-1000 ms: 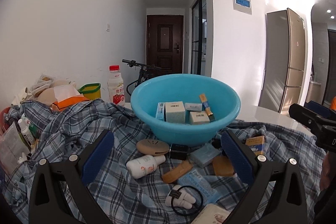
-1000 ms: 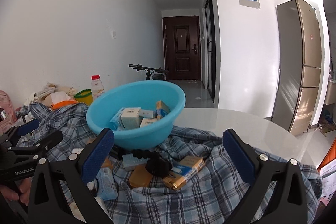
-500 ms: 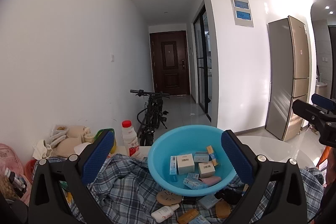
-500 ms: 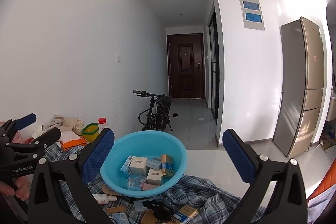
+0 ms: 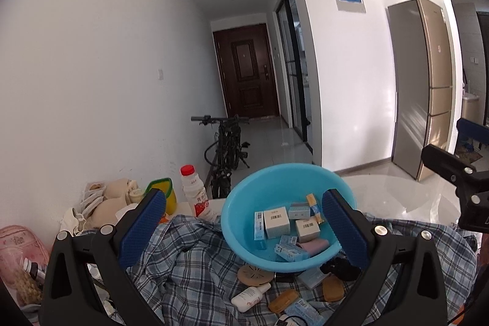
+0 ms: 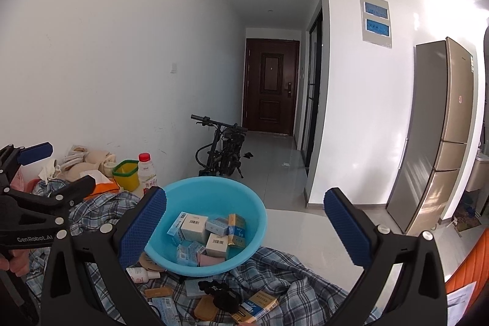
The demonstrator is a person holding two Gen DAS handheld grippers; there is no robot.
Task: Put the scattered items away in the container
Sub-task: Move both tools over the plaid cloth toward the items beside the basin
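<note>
Both grippers, left [image 5: 243, 229] and "GenRobot.AI"-marked right [image 6: 244, 229], rose above the basin [image 5: 284, 188], fingers apart.

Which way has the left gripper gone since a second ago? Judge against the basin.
Yes, it moved. The left gripper has risen and pulled back from the blue basin, which now looks smaller and lower between its open fingers.

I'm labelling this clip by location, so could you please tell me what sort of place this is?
Most likely a private apartment: a tall fridge stands against the right wall, a hallway ends at a dark front door, and a folding bicycle is parked indoors.
</note>
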